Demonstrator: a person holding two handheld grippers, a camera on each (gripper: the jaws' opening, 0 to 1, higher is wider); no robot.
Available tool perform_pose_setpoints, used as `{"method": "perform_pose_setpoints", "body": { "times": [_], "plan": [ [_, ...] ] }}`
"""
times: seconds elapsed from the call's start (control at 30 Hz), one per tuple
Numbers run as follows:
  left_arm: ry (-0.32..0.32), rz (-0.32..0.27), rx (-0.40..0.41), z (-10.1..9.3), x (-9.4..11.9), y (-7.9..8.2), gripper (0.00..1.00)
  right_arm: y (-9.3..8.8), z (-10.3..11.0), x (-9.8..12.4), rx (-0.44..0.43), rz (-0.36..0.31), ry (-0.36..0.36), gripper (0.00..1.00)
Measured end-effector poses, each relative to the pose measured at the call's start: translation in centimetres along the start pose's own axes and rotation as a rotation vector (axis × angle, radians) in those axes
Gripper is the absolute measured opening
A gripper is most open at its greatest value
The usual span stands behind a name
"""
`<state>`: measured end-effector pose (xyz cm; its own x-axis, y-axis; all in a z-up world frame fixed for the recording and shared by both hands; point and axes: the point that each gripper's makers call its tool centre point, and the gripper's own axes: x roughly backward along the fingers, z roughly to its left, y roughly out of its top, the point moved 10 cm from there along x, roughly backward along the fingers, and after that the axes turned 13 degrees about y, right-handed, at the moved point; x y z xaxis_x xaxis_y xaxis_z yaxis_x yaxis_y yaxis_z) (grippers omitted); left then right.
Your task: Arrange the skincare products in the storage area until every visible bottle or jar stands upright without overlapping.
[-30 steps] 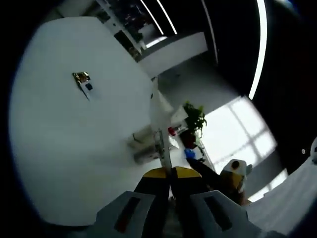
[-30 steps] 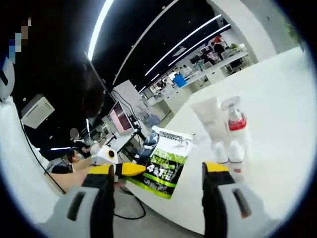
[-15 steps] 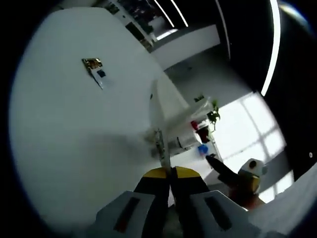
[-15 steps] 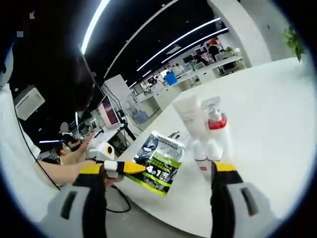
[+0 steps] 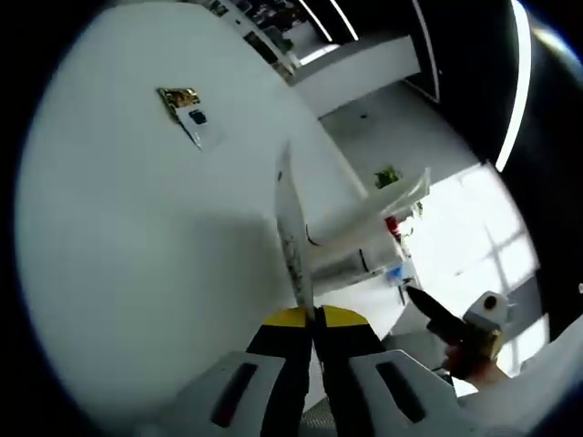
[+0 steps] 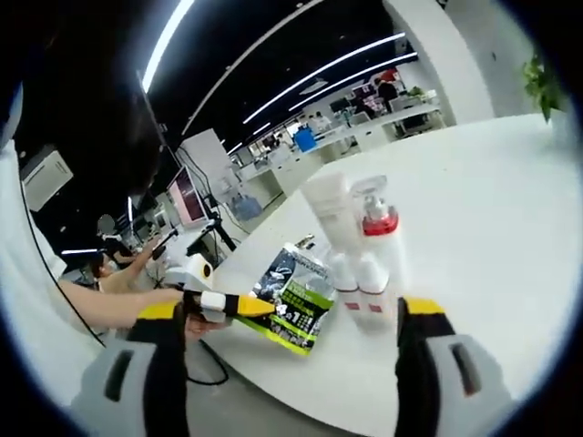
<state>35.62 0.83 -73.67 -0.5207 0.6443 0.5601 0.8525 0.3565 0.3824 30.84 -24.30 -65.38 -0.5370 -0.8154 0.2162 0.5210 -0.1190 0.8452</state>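
pouch (image 6: pixel 295 294) edge sits clamped between your left gripper (image 5: pixel 314 320) jaws, which are pressed together on it; in the left gripper view you see that pouch edge-on, a thin strip running straight up from the yellow tips and out over the white table (image 5: pixel 137 237). well beyond those jaws and to their left a small card (image 5: pixel 189 107) lies flat on the table, far from everything else. off to the right of your left jaws, the spray bottle (image 5: pixel 393 224) with its red collar shows small and blurred past the table edge area.

your right gripper (image 6: pixel 290 313) has its jaws spread wide apart, holding nothing. between them, just ahead, the green and black pouch leans at the near table edge, and your left gripper (image 6: pixel 226 305) reaches in from the left to pinch its lower corner. ahead of your right jaw, the white tube (image 6: pixel 330 217) stands upright on its cap, touching the clear spray bottle (image 6: pixel 381 246) beside it, which also stands upright. both stand just beyond the pouch, closer to your right jaw than to your left one
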Motion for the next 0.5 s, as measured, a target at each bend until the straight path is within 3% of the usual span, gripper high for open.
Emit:
{"method": "perform_pose_setpoints", "body": {
  "times": [0.5],
  "plan": [
    [0.141,-0.004,-0.068,1.3,-1.3,-0.2,0.00,-0.3,-0.9,0.3,-0.014,0.012,-0.037,1.00]
  ]
}}
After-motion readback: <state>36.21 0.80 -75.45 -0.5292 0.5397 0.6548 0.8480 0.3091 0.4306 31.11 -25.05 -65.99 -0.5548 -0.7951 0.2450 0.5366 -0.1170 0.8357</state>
